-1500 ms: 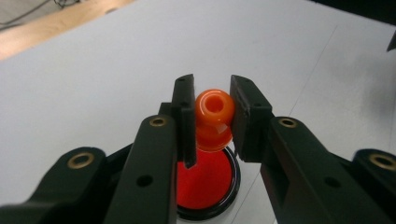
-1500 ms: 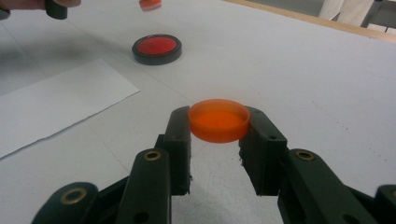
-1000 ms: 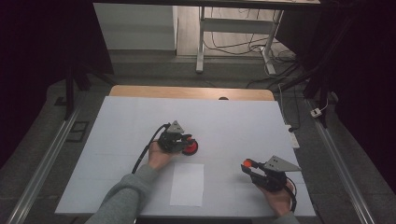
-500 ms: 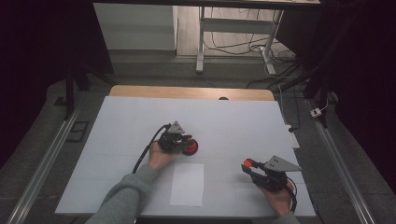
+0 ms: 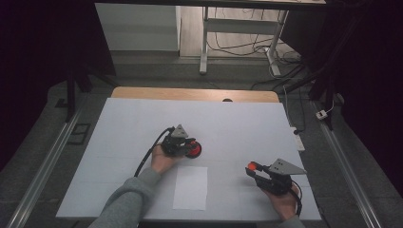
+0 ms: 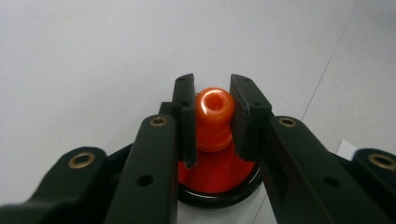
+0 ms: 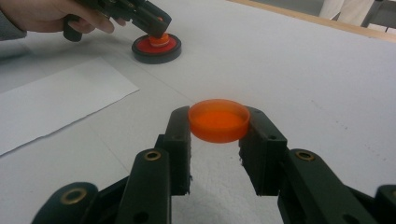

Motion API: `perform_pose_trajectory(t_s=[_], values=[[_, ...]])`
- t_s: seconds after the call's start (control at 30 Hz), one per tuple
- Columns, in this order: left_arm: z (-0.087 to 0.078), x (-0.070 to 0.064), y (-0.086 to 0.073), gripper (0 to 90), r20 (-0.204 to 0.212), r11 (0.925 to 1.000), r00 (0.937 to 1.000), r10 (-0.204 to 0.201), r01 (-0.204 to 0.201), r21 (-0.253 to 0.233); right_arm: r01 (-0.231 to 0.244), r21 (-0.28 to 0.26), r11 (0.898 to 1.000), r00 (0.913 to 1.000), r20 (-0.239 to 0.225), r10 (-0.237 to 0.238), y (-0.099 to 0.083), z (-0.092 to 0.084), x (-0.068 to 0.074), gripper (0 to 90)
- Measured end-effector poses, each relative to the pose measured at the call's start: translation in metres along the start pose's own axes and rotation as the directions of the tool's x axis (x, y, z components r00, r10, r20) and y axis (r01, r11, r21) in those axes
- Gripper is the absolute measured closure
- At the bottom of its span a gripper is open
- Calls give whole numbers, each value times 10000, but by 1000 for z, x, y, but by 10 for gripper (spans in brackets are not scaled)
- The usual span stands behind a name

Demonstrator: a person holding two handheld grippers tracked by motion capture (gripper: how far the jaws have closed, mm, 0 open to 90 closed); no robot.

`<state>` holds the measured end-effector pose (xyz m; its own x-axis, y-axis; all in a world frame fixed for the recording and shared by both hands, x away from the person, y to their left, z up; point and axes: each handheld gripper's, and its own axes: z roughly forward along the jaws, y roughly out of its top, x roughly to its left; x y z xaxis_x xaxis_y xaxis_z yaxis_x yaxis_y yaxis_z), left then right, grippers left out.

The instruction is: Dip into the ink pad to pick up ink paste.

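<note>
Fingers of the left gripper [image 6: 212, 121] pinch the neck of an orange knob [image 6: 213, 116], one black pad on each side just below its rounded, hollow-topped head; that narrow waist gives the jaws something to bite under, so the piece should not slip upward. The knob rises from a red disc seated in a black ring base [image 6: 219, 193], which rests flat on the white table [image 5: 133, 123] near its middle, and the hold probably steadies that base for whatever comes next. To the right and nearer the person, the right gripper [image 7: 218, 140] clamps a shallow orange cap [image 7: 218, 120] across its width, open side up and level, lifted clear of the table, a grip that keeps the rim free. Whether the cap is meant for the knobbed assembly is a guess, since the high view is too small to show how they would fit. Between the two hands, toward the near edge, a white sheet of paper [image 5: 191, 187] lies flat, touched by neither gripper.
</note>
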<state>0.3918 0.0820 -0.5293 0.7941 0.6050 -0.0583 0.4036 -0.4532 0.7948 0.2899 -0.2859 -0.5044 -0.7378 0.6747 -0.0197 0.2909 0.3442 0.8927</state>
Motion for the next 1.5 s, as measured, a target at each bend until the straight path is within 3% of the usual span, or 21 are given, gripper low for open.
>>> perform_pose_trajectory(t_s=[0.37, 0.5, 1.5], values=[[0, -4, -3, 735, -229, 9998, 9997, 86, -89, -159, 5, -16, 10000, 10000, -5, -5, 0, 0, 1, 644], [0, -3, -3, 736, -168, 9998, 9999, -39, 36, -205, 35, -37, 10000, 10000, -11, -35, 1, 0, 1, 644], [1, -3, -5, 735, -190, 9995, 9998, 60, -66, -313, 34, -125, 9999, 10000, 67, -34, 2, -2, 1, 644]])
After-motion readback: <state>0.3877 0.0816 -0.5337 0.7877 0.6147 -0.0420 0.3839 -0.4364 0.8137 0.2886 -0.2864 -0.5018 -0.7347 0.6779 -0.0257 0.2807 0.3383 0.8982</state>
